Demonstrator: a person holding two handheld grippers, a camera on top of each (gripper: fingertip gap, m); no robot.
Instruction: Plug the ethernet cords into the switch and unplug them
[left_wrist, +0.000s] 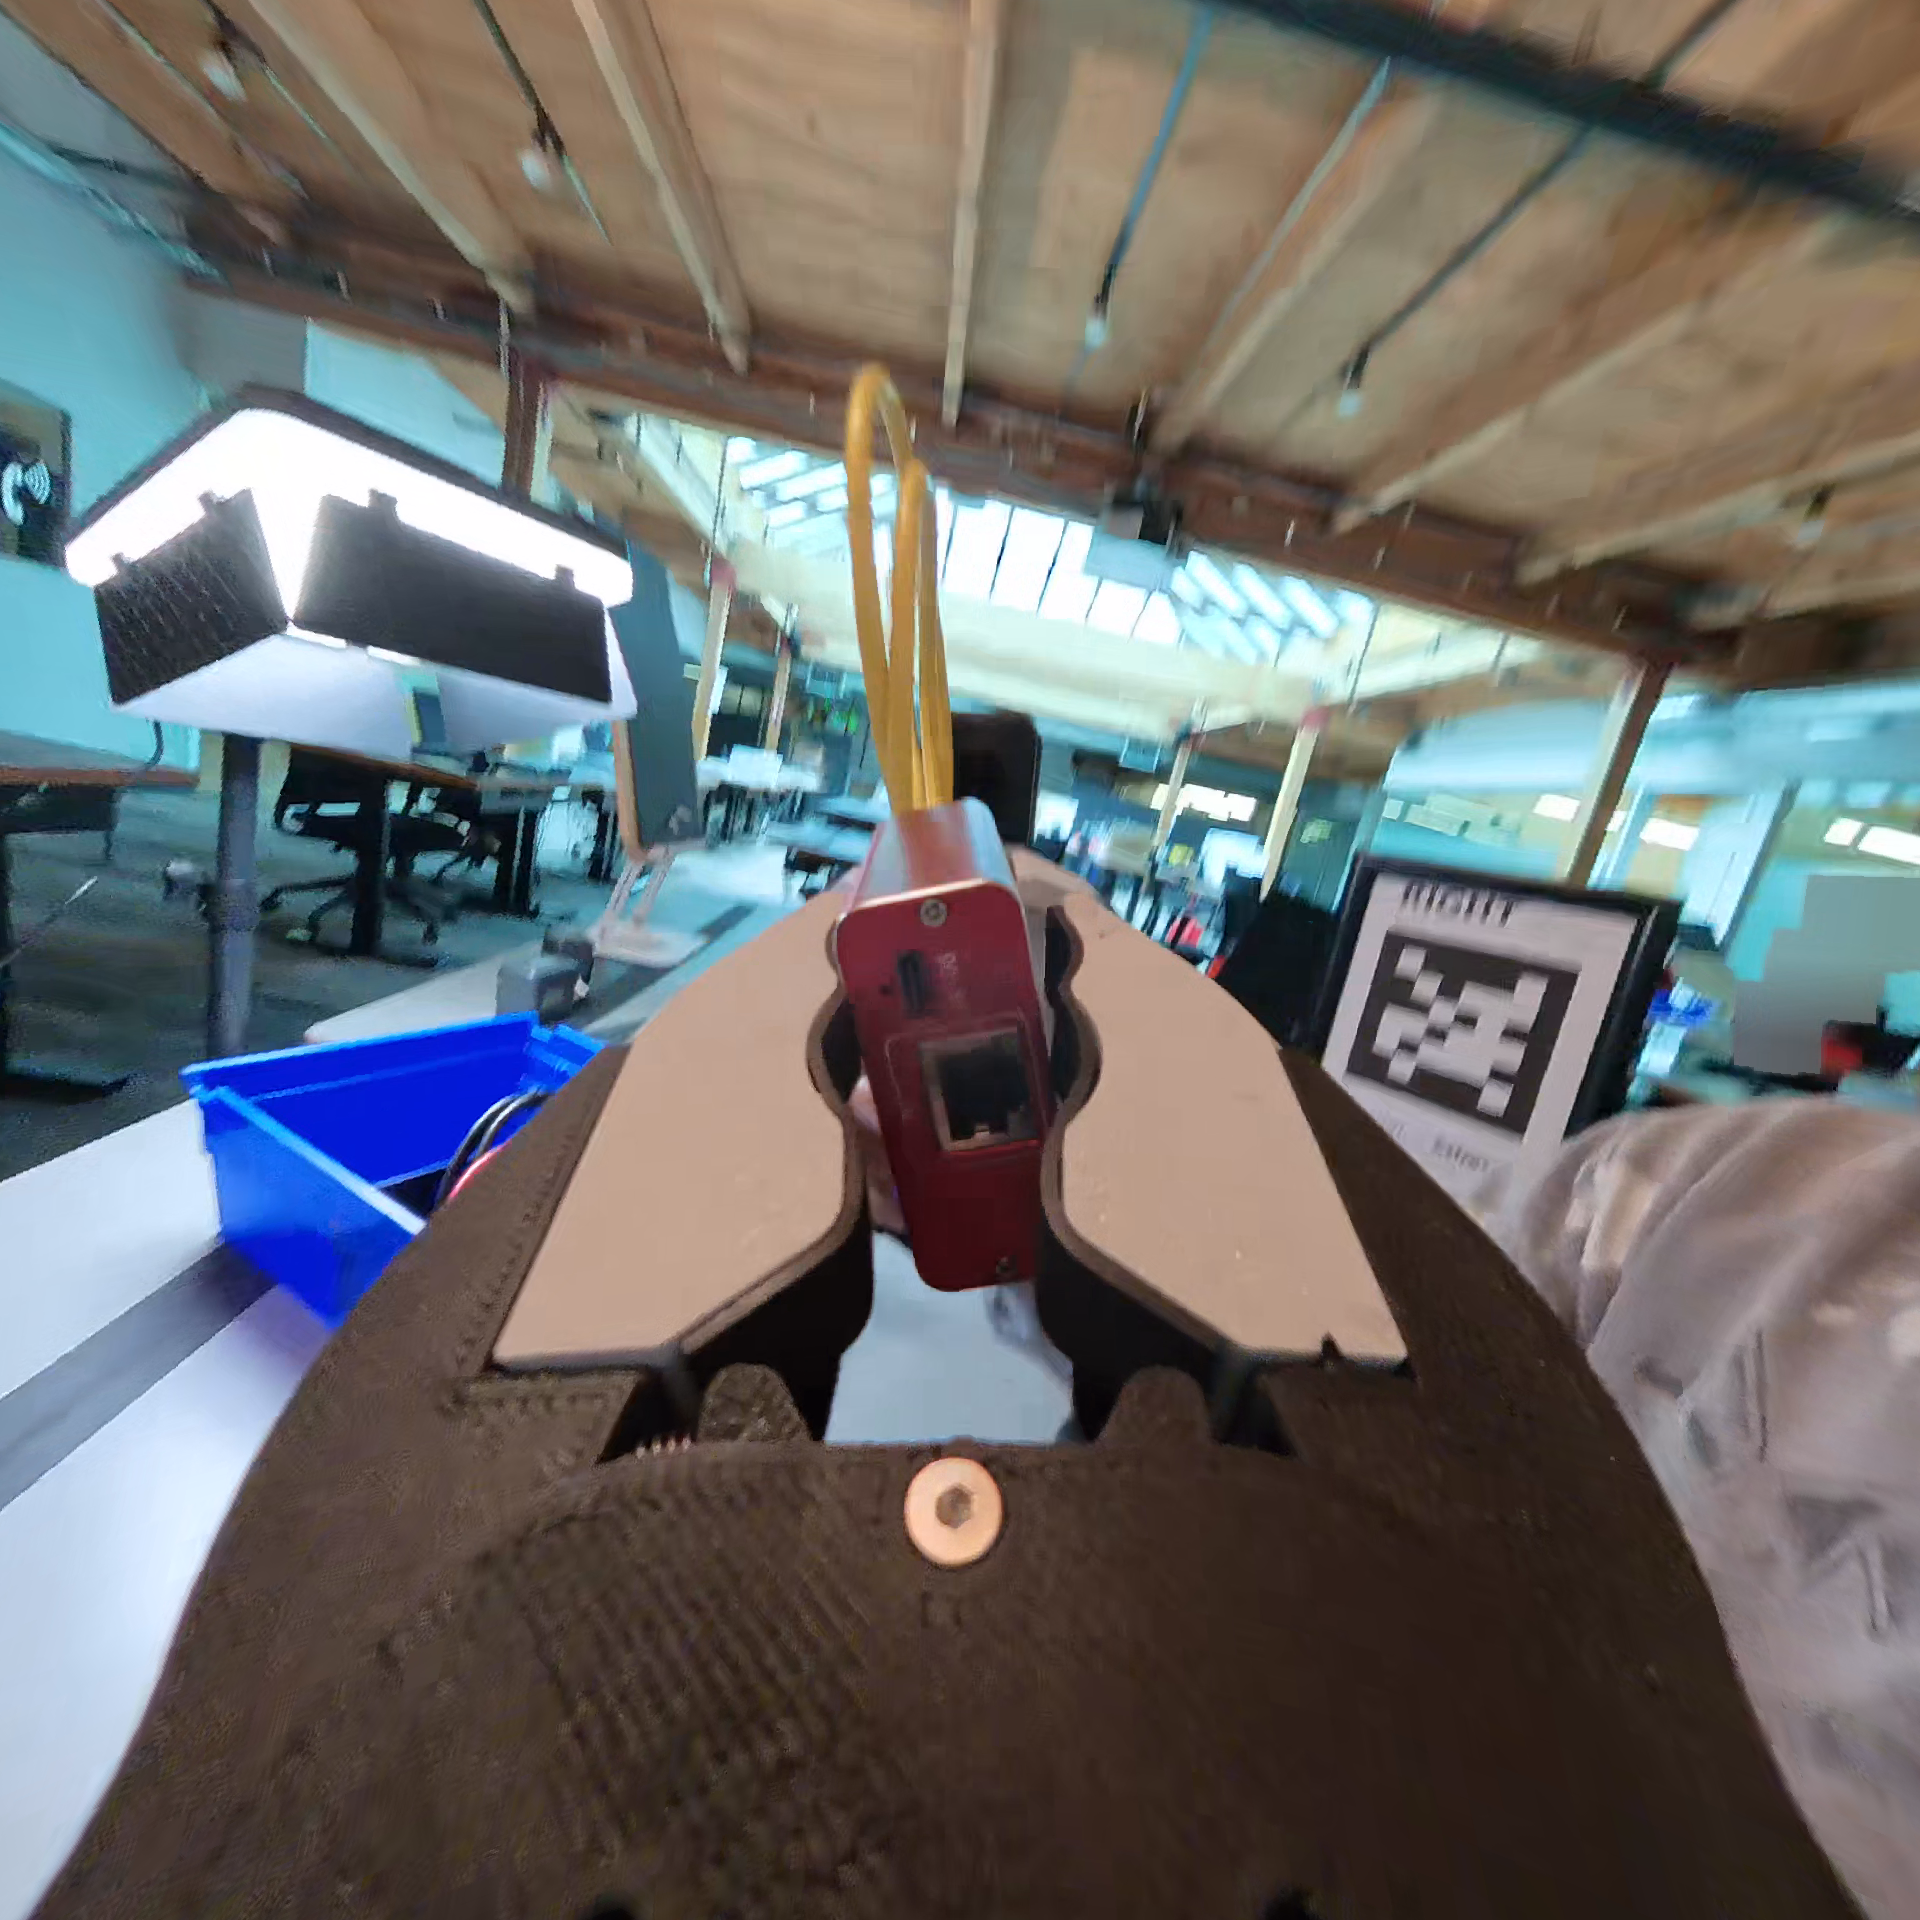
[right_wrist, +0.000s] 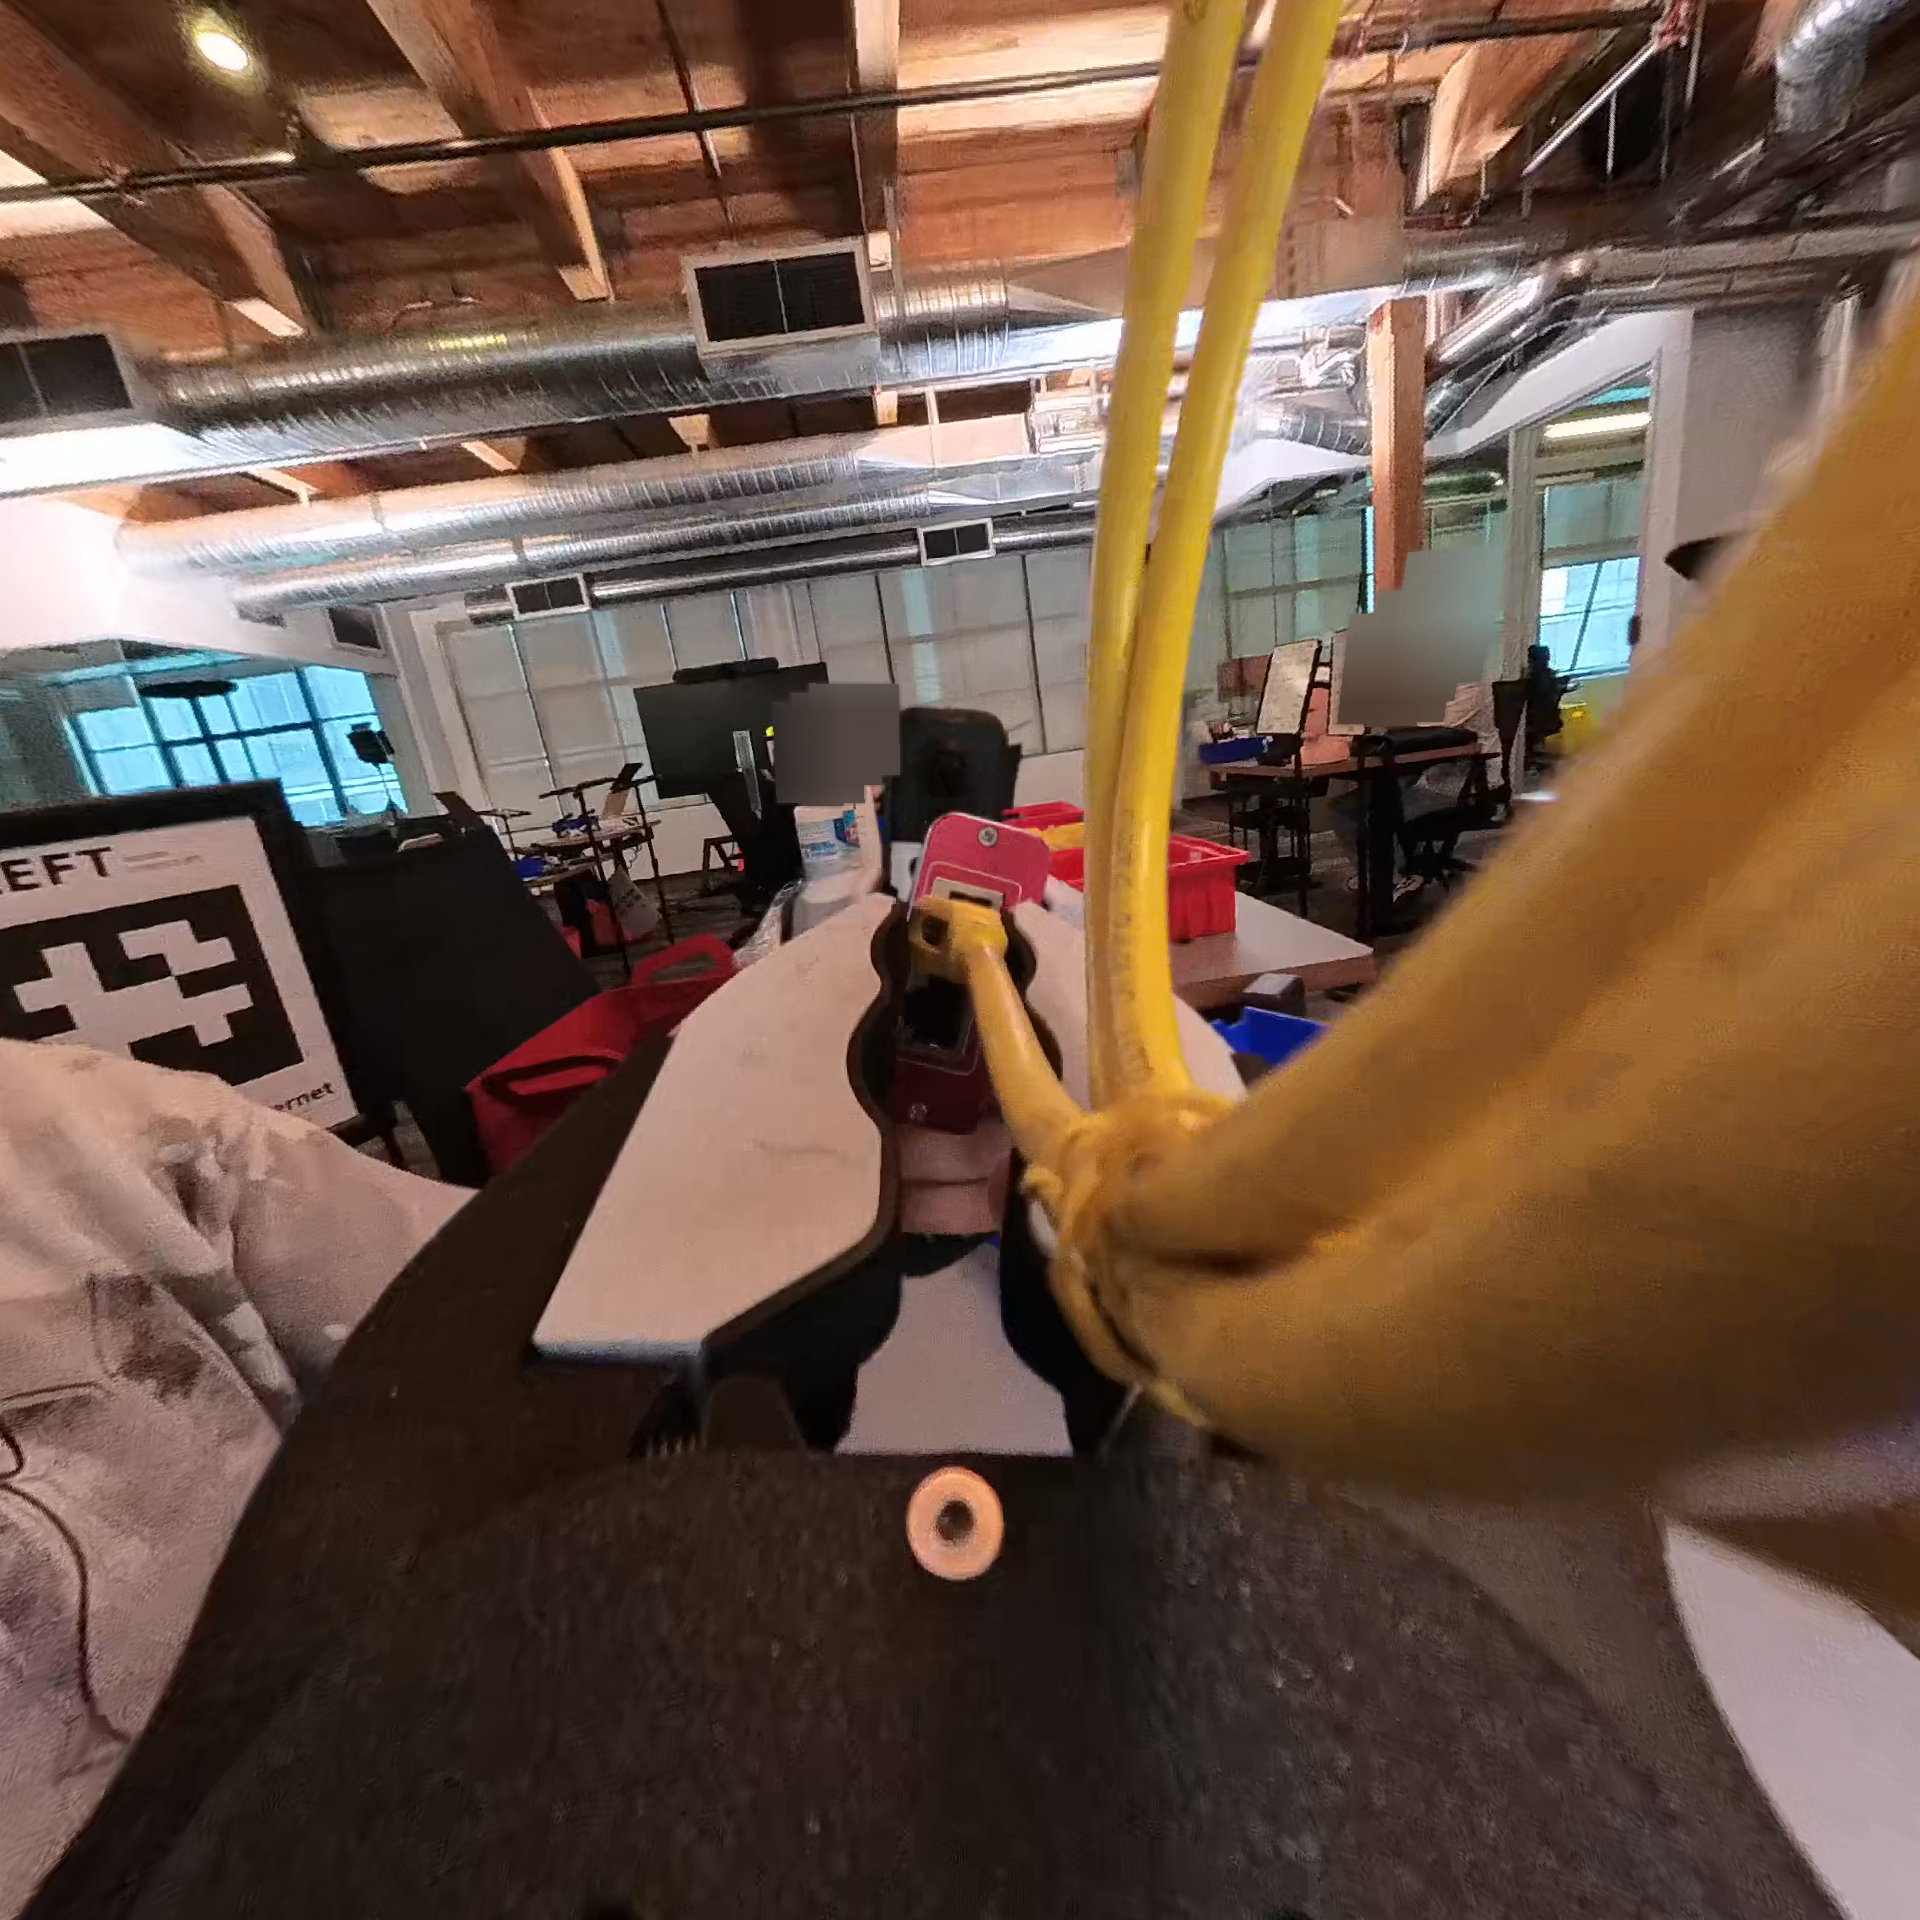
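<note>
My left gripper (left_wrist: 951, 997) is shut on a red metal switch (left_wrist: 961, 1081) and holds it in the air. The switch's near end faces the camera with one bare ethernet port. Yellow ethernet cords (left_wrist: 899, 623) loop up from its far end. In the right wrist view the same switch (right_wrist: 977, 862) shows end-on, with a yellow plug (right_wrist: 956, 930) seated in its upper port and the lower port bare. My right gripper (right_wrist: 956, 956) is closed around that plug. A tied bundle of yellow cord (right_wrist: 1507, 1091) hangs close to the lens and hides most of the right finger.
A blue bin (left_wrist: 343, 1143) sits on the white table (left_wrist: 94, 1299) at the left. Framed marker boards (left_wrist: 1475, 1029) (right_wrist: 156, 966) stand nearby. A person's sleeve (left_wrist: 1745, 1351) (right_wrist: 135, 1247) is close. Red bins (right_wrist: 1195, 873) and a red bag (right_wrist: 582, 1039) lie beyond.
</note>
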